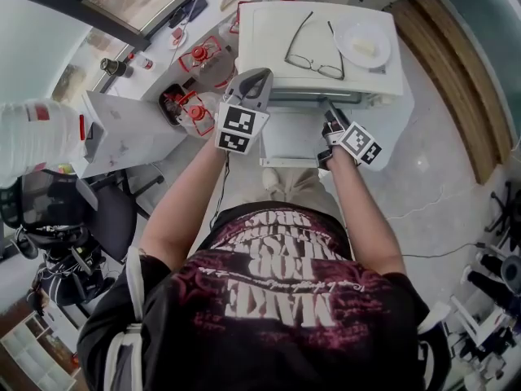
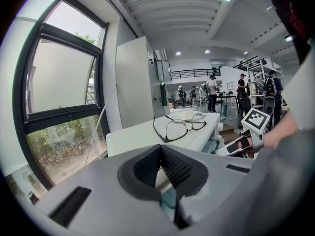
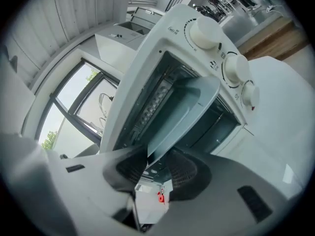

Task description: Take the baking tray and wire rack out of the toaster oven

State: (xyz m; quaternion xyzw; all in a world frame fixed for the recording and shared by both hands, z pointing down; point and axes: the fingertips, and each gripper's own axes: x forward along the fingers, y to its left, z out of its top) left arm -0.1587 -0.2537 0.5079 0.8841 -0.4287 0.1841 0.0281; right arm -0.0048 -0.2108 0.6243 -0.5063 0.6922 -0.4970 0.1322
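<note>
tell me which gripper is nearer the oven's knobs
Right. The right gripper grips the baking tray near the knobs; the left gripper is at the oven's far front corner.

Bright daylight, fisheye edges, dark vignette corners

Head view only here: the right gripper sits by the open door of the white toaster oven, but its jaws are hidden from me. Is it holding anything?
Observer: Yes. In the right gripper view, the right gripper has its jaws closed on the near rim of the pale grey metal baking tray, which sticks out of the white toaster oven.
Operator: And the left gripper, up by the oven's top edge?
Observer: The left gripper view shows its jaws together with nothing between them.
</note>
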